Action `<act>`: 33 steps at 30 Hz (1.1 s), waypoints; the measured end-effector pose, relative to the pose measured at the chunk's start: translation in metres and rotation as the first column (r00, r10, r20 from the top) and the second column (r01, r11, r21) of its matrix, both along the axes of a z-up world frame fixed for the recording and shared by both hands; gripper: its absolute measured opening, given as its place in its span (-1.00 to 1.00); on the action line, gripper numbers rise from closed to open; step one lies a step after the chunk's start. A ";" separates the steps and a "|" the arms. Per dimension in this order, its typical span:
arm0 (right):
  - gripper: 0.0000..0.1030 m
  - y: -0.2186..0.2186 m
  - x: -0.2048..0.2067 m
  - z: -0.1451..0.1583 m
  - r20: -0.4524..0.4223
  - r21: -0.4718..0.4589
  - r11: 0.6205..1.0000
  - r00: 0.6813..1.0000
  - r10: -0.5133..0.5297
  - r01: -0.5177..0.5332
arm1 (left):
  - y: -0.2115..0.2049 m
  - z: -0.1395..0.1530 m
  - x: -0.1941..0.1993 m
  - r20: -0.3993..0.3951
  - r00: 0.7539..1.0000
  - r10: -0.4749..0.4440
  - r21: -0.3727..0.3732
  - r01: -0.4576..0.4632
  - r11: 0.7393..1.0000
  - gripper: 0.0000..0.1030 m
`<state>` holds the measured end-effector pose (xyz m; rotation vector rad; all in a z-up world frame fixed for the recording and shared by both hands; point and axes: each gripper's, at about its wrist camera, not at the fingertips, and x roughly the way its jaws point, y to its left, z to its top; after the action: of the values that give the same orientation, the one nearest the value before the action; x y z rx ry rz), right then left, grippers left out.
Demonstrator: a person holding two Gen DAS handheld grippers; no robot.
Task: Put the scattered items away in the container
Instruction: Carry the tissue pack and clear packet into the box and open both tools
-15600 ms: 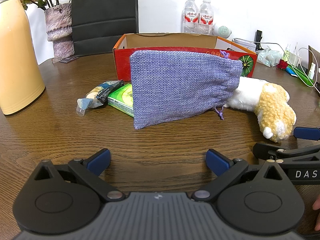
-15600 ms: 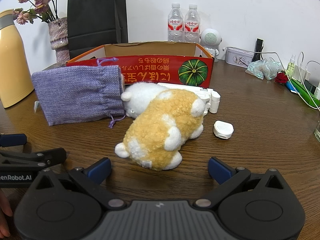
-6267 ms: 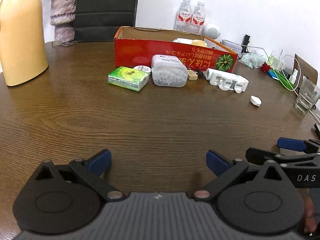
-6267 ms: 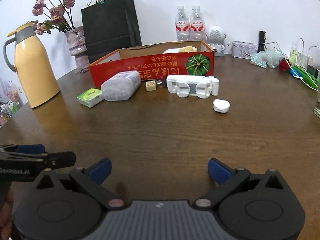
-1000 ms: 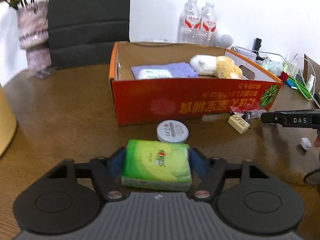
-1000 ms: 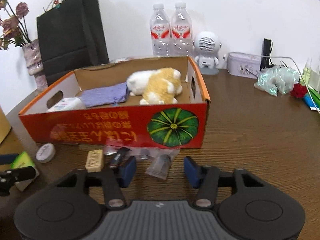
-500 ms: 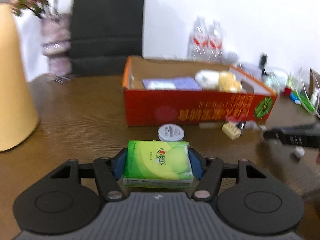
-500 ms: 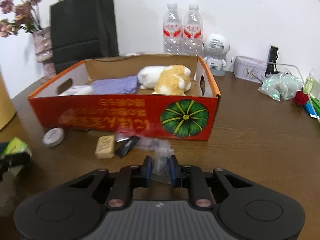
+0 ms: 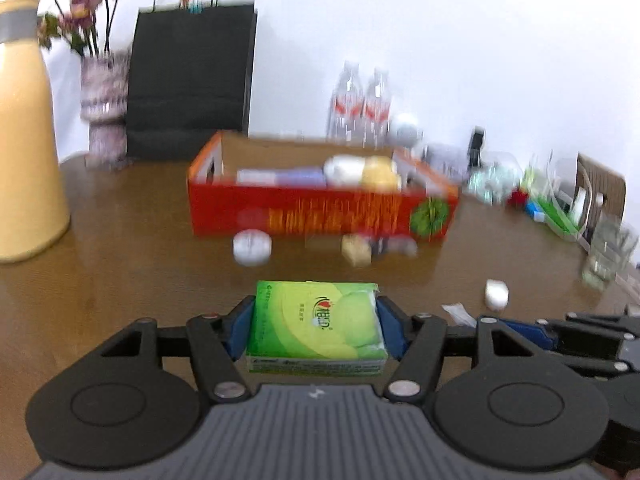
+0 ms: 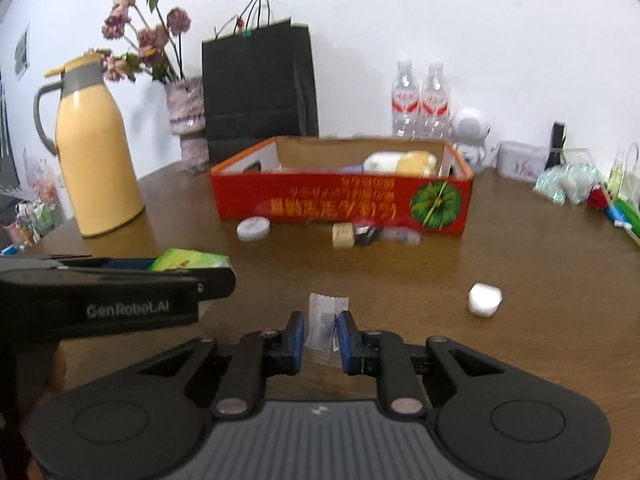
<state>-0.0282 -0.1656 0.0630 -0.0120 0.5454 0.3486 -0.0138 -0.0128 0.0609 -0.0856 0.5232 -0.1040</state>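
My left gripper (image 9: pixel 316 330) is shut on a green tissue pack (image 9: pixel 316 320), held above the wooden table. My right gripper (image 10: pixel 320 338) is shut on a small clear sachet (image 10: pixel 325 326), close to the right of the left gripper (image 10: pixel 192 268). Ahead stands the red cardboard box (image 10: pixel 340 202) with a plush toy (image 10: pixel 400 164) and a purple pouch (image 9: pixel 296 178) inside. Before its front wall lie a white round tin (image 10: pixel 253 228), a beige block (image 10: pixel 343 235) and small dark and clear packets (image 10: pixel 380 235). A white cap (image 10: pixel 484 299) lies nearer, to the right.
A yellow jug (image 10: pixel 96 160) stands at the left. A flower vase (image 10: pixel 186 120) and a black paper bag (image 10: pixel 260 88) are behind the box, with two water bottles (image 10: pixel 420 100) and a white speaker (image 10: pixel 470 128). Cables and clutter (image 10: pixel 568 180) fill the right edge, near a glass (image 9: pixel 608 248).
The right gripper closed on the sachet and lifted it from the pile by the box. Both grippers have drawn back from the box and risen a little, each with its item.
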 end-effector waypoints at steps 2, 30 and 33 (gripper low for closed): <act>-0.67 -0.008 0.014 0.019 0.052 0.007 1.000 0.999 0.009 -0.009 | 0.005 0.024 0.018 0.048 0.999 -0.018 -0.018 0.018 1.000 0.26; 0.09 0.028 0.375 0.040 -0.455 -0.077 0.996 0.891 0.010 -0.051 | 0.022 0.013 0.384 -0.435 0.900 -0.019 0.043 0.041 0.998 0.80; 0.32 0.023 0.370 0.055 -0.447 -0.057 0.998 0.894 0.000 -0.029 | 0.025 0.026 0.376 -0.454 0.891 0.009 0.067 0.025 0.997 1.00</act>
<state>0.3413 -0.1422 0.1182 0.0044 1.0156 0.3498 0.3619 0.0122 0.0873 -0.0369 0.9974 -0.0724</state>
